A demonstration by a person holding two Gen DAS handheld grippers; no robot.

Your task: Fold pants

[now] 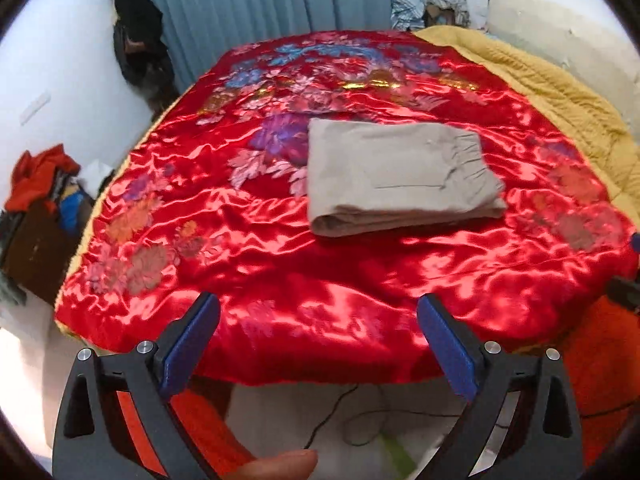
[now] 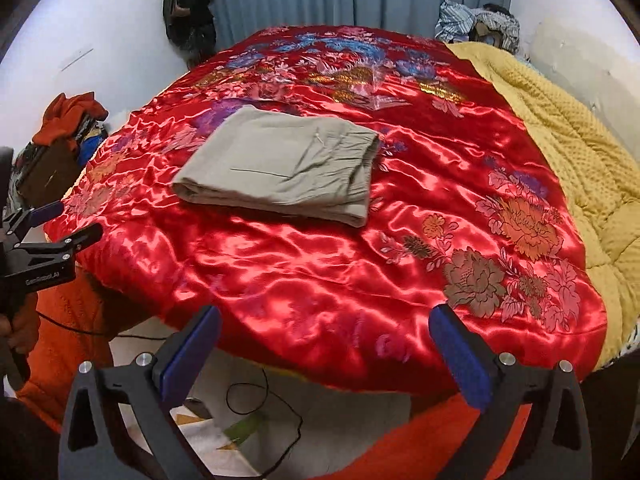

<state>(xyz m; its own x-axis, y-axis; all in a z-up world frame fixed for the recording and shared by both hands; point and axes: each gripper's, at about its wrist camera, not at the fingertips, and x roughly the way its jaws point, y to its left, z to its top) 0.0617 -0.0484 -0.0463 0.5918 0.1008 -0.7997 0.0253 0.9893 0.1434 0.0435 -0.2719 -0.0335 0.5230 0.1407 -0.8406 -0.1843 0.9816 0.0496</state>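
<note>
A bed fills the room, spread with a shiny red satin quilt (image 1: 280, 264) embroidered with flowers, and a mustard-yellow blanket (image 1: 560, 92) runs along its right side. Blue-grey curtains (image 1: 256, 4) hang behind the far end, and a heap of red and dark clothes (image 1: 40, 184) sits off the left edge. On the floor at the near edge lies a thin black cable (image 2: 260, 396).

The beige pants (image 1: 396, 176) lie folded into a compact rectangle on the quilt, toward the middle of the bed, with the gathered elastic waistband at the right end and the folded edge facing near. Nothing touches them.

The left gripper (image 1: 318, 312) hangs over the near edge of the bed, its blue-padded fingers spread wide with nothing between them, well apart from the pants. The right gripper (image 2: 326, 324) is likewise spread wide and empty over the near edge. In the right wrist view the left gripper shows at the left border, held by a hand (image 2: 16, 332) in an orange sleeve (image 2: 68, 320).
</note>
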